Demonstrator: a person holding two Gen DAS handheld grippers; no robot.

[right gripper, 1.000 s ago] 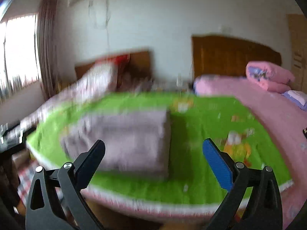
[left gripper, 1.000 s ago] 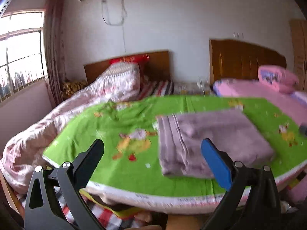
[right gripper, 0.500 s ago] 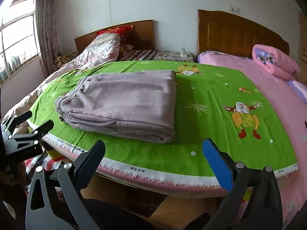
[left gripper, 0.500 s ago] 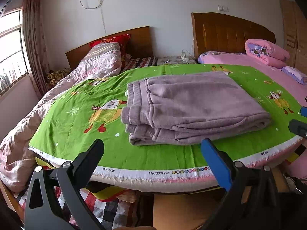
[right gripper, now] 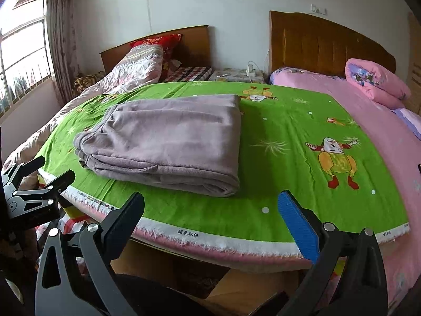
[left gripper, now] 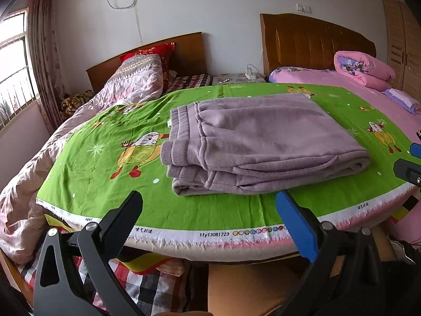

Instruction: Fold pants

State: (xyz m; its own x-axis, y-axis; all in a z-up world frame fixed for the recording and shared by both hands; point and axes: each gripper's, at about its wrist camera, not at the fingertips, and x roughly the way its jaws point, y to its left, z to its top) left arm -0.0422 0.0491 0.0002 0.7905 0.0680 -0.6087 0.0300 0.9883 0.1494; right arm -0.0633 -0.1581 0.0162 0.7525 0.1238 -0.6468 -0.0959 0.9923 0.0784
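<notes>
Pants folded into a thick mauve stack on the green sheet, near its front edge, left of centre from the right view and centre-right from the left view; waistband and cuffs piled at the left end, fold at the right. Left gripper held off the near edge, jaws wide apart, nothing between them, clear of the cloth. Right gripper likewise off the near edge, jaws wide apart and empty, right of the stack. Fold looks done or nearly so, judging by the even layers. Risks from here: stack close to the sheet's front hem, so a careless nudge or a snag of a finger on the lower layers could drag it over the edge or splay the pile. Ribbed cuffs at the left end sit slightly uneven, likely to slip apart if pressed from one side only. Loose sheet could bunch under any push and tip the top layer. Pink bed at far right and quilt at far left, well apart from the stack.
</notes>
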